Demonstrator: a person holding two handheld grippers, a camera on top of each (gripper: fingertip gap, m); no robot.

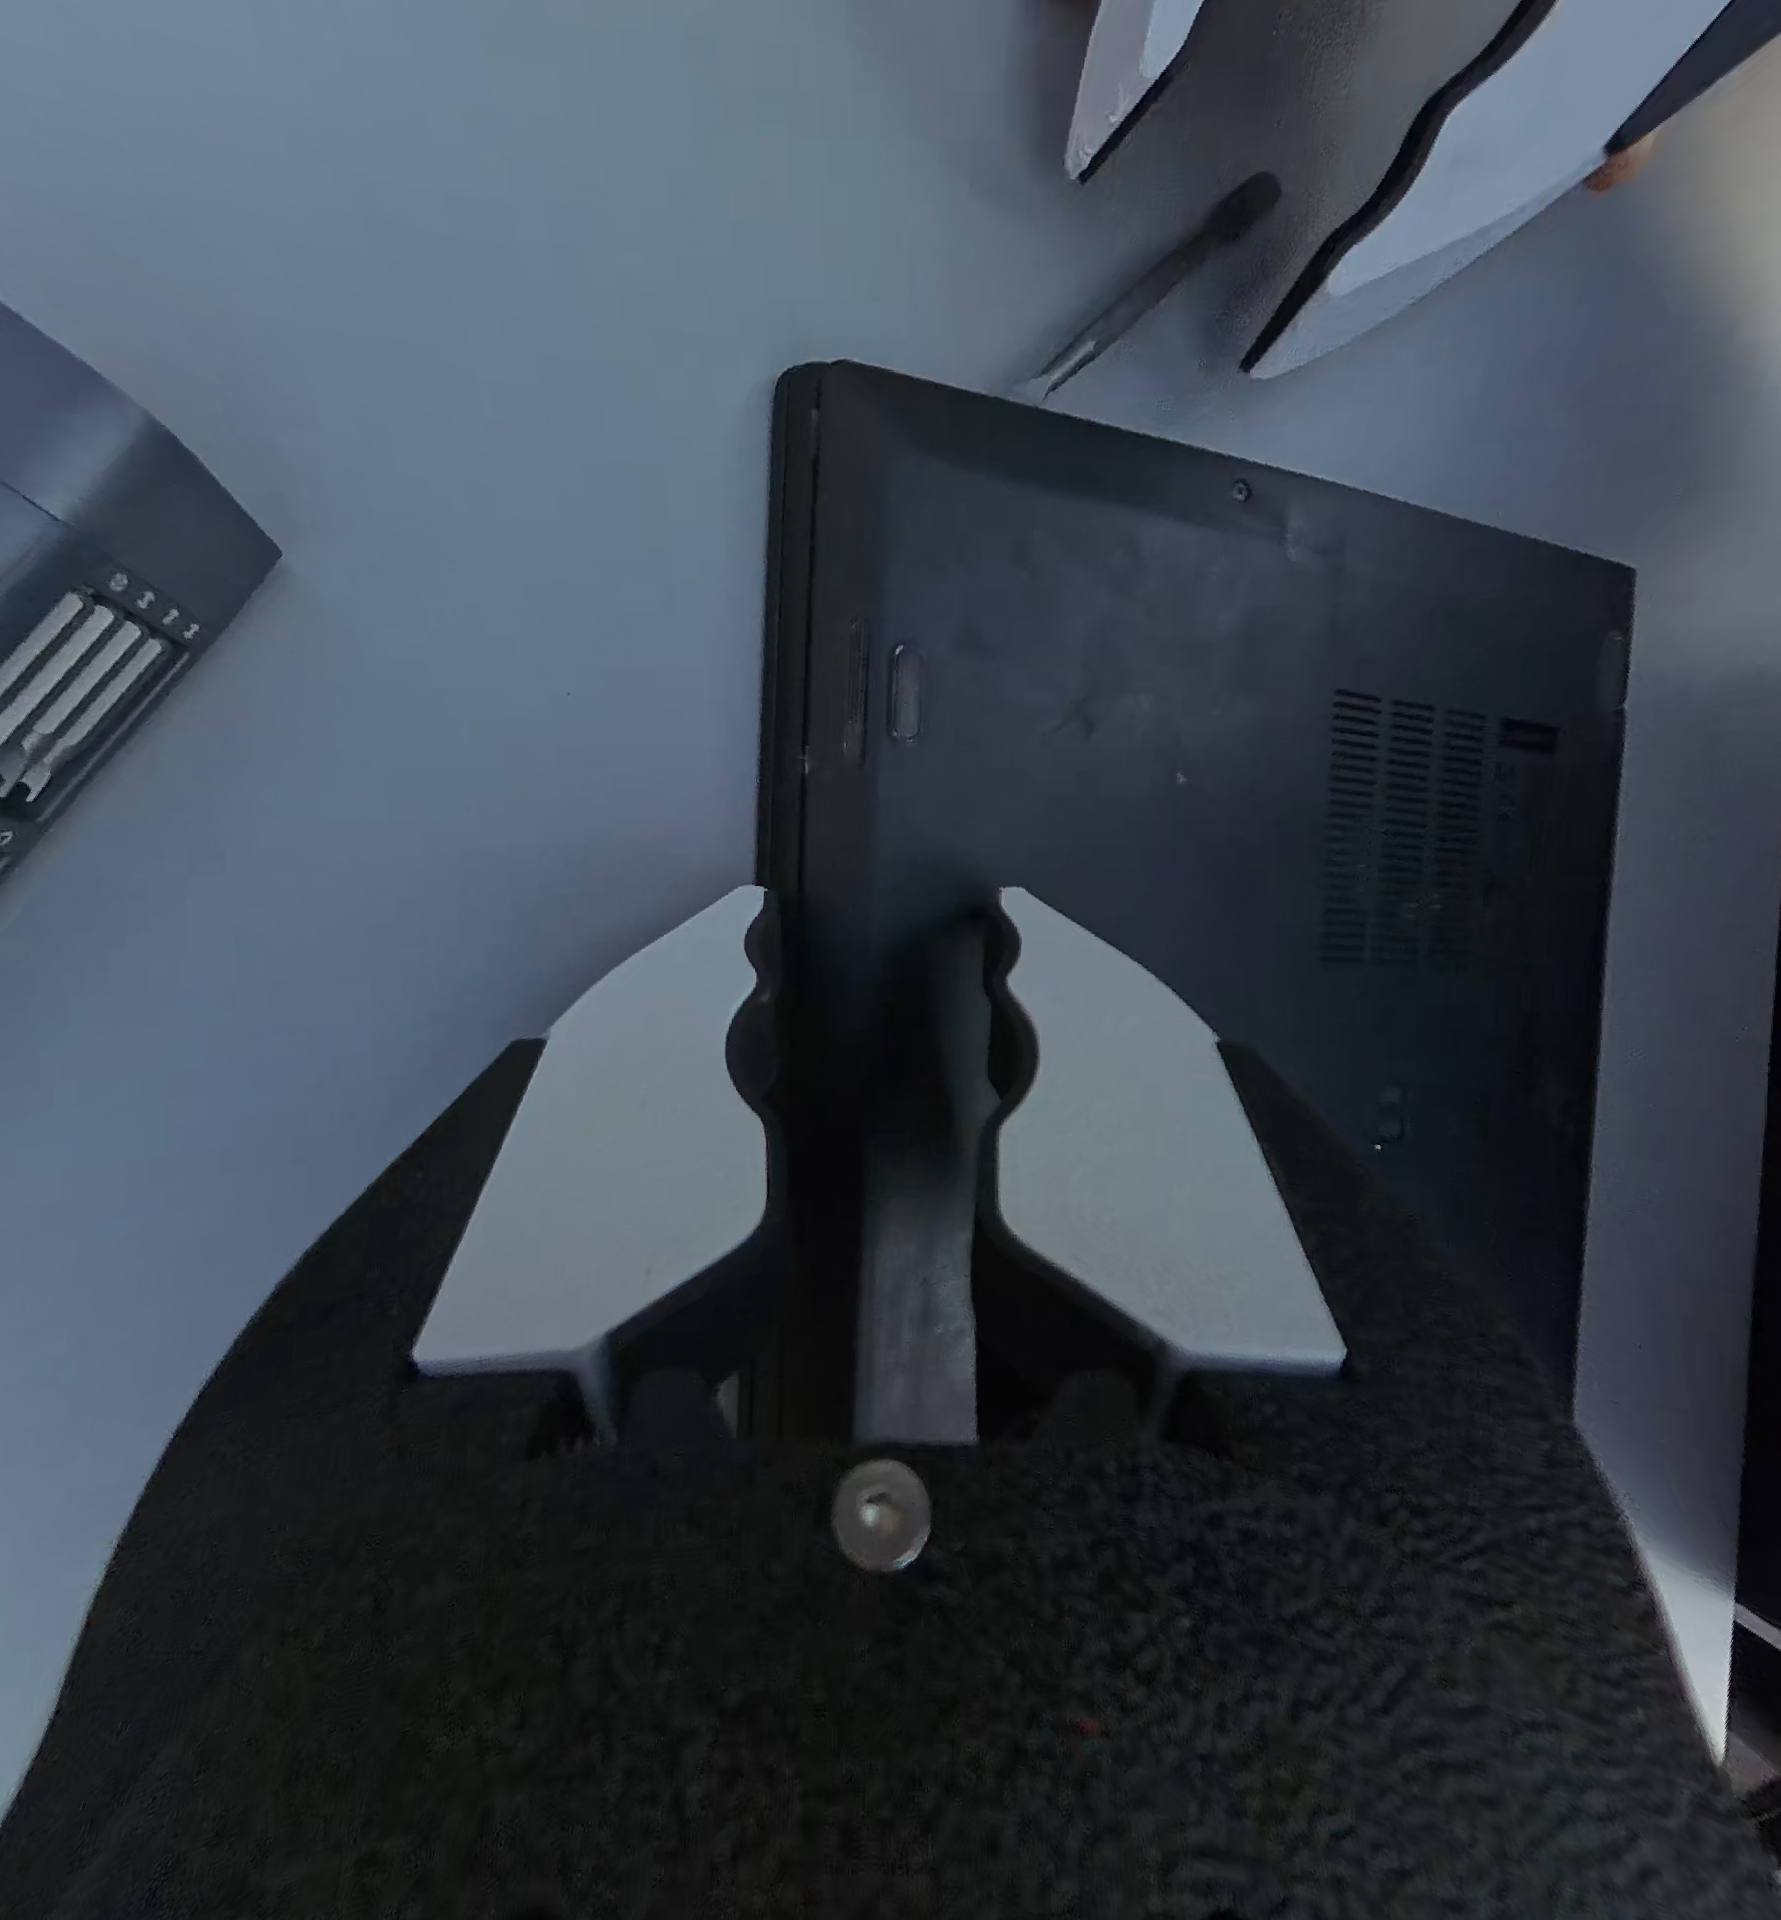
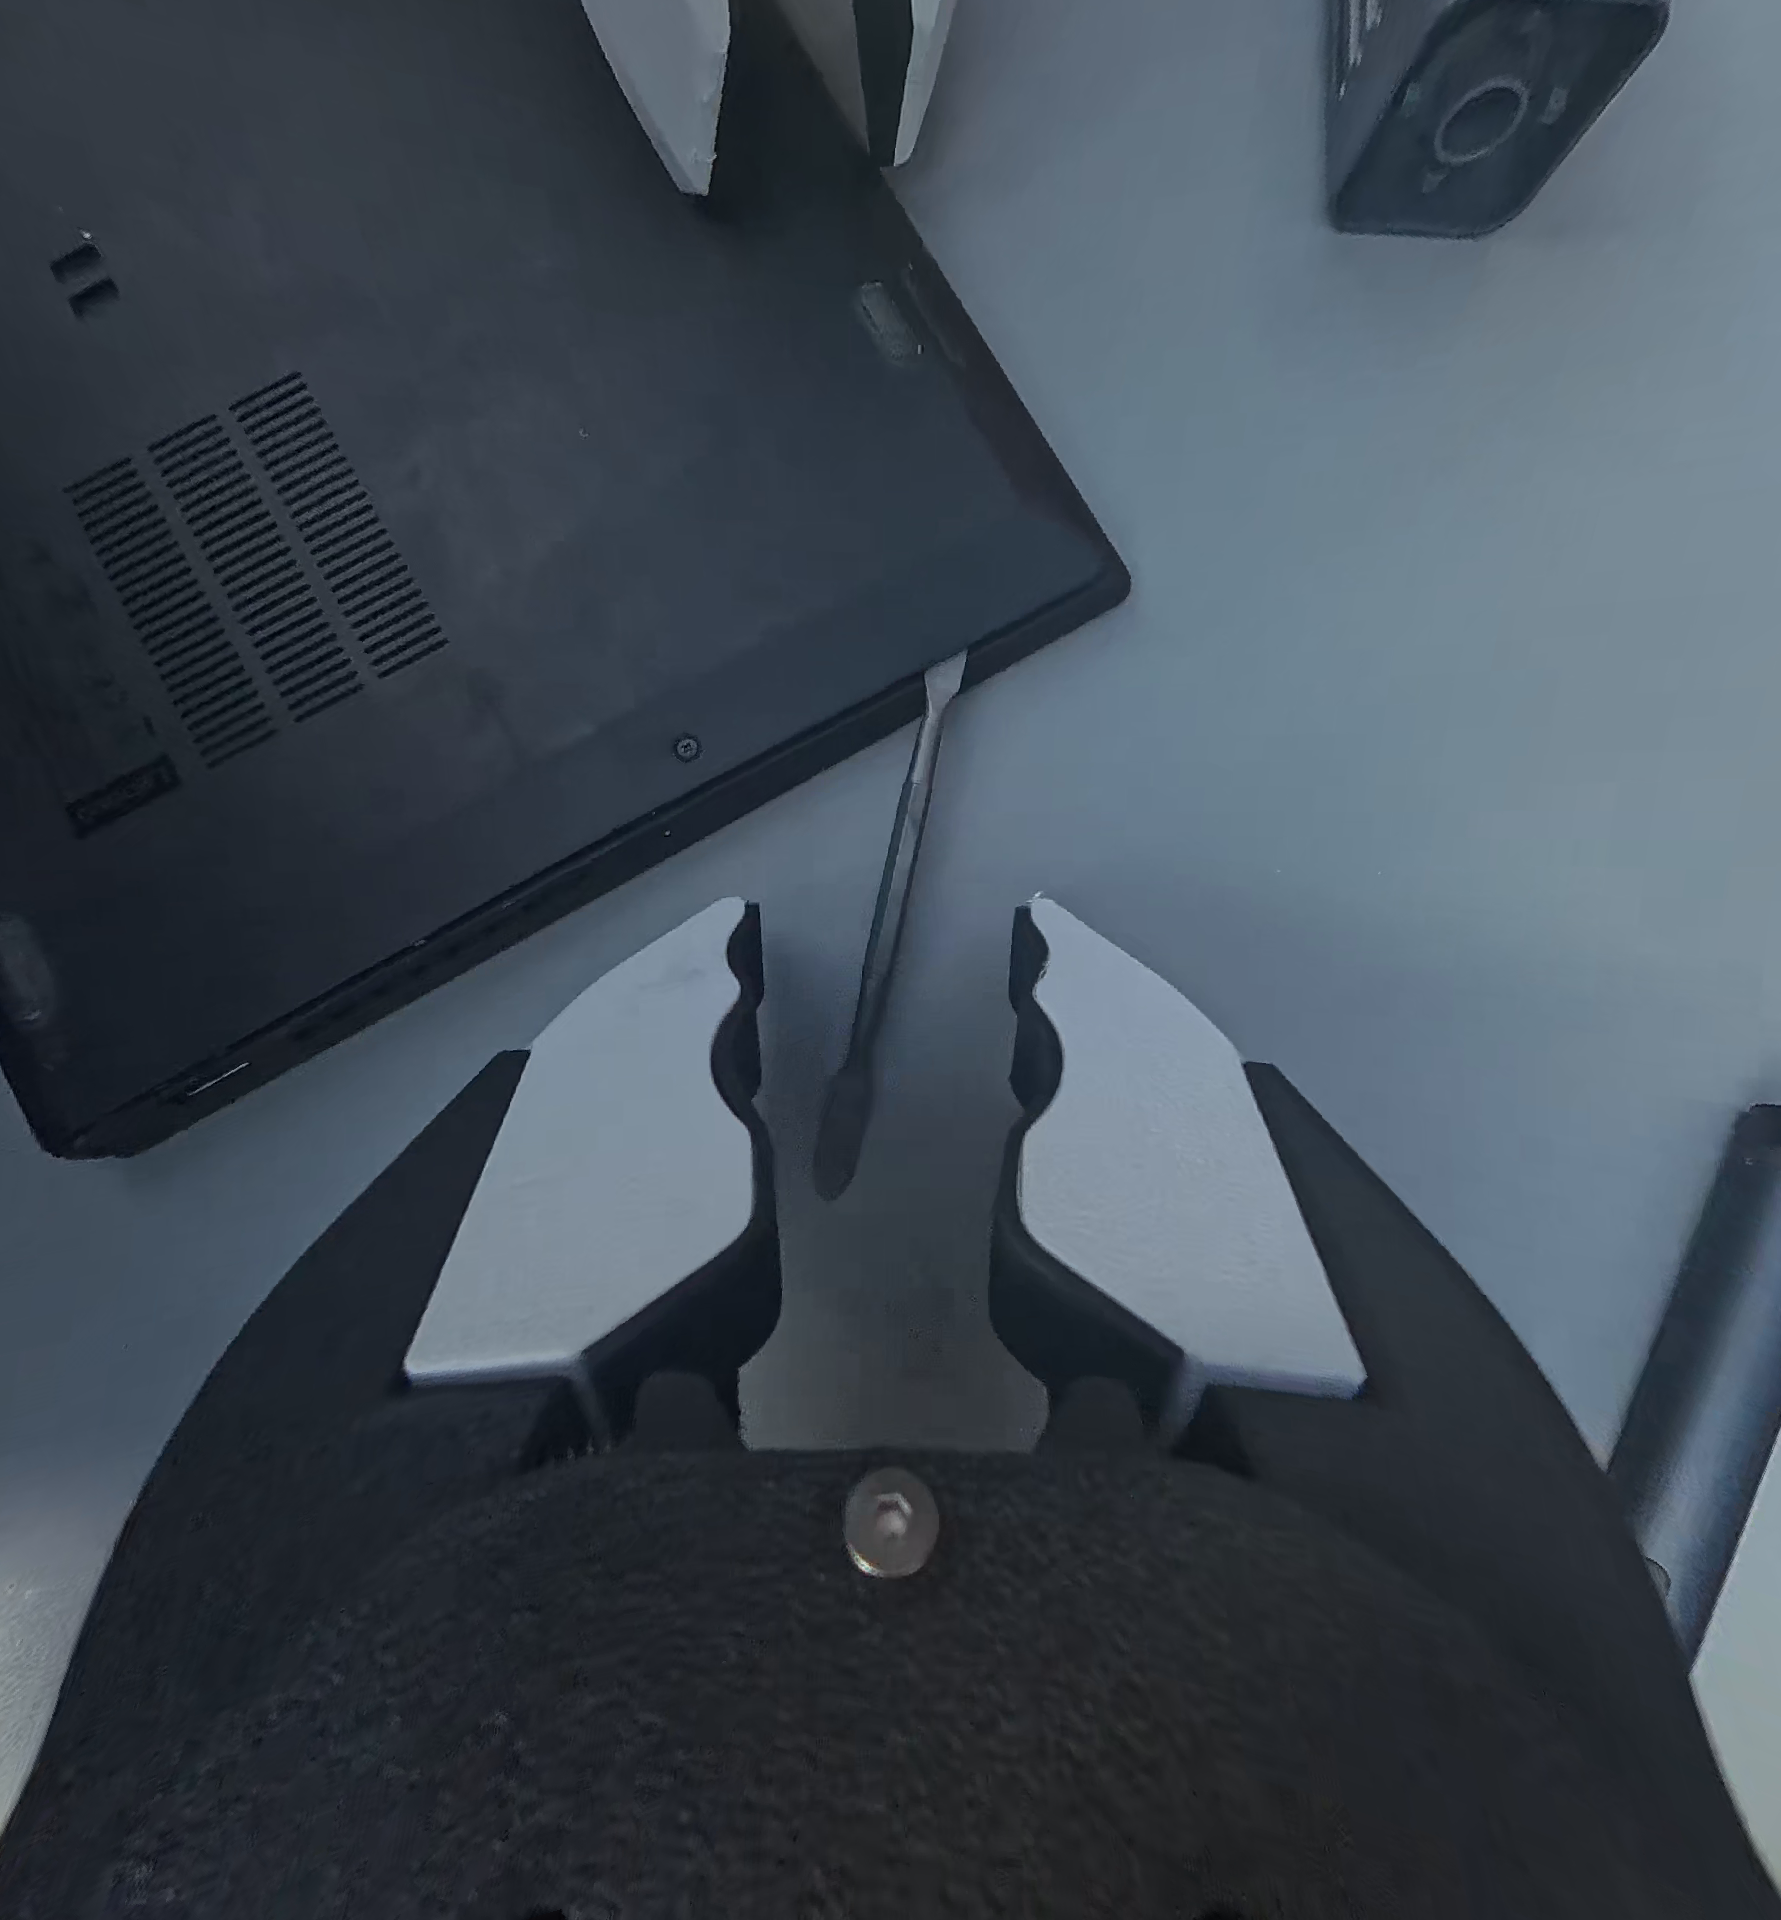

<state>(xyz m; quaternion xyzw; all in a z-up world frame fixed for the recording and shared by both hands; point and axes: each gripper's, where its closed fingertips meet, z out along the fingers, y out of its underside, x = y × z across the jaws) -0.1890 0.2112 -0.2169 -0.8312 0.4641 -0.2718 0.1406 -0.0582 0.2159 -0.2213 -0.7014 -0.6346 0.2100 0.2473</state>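
My right claw (image 2: 886,914) hangs apart over the spudger (image 2: 896,883), wedged, I think, in the laptop (image 2: 512,499) seam ahead; left claw (image 1: 881,904) clamps the laptop's edge.

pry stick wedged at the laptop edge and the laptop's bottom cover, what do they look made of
Pry stick: probably metal, since its flat tip shows a bare silvery sheen and the handle end is darker.
Laptop bottom cover: looks like matte black plastic, dull and scuffed, with moulded vent slots; painted metal is possible.

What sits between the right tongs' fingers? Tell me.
In the right wrist view, the handle end of a thin pry tool lies on the table between the open right tongs, untouched.
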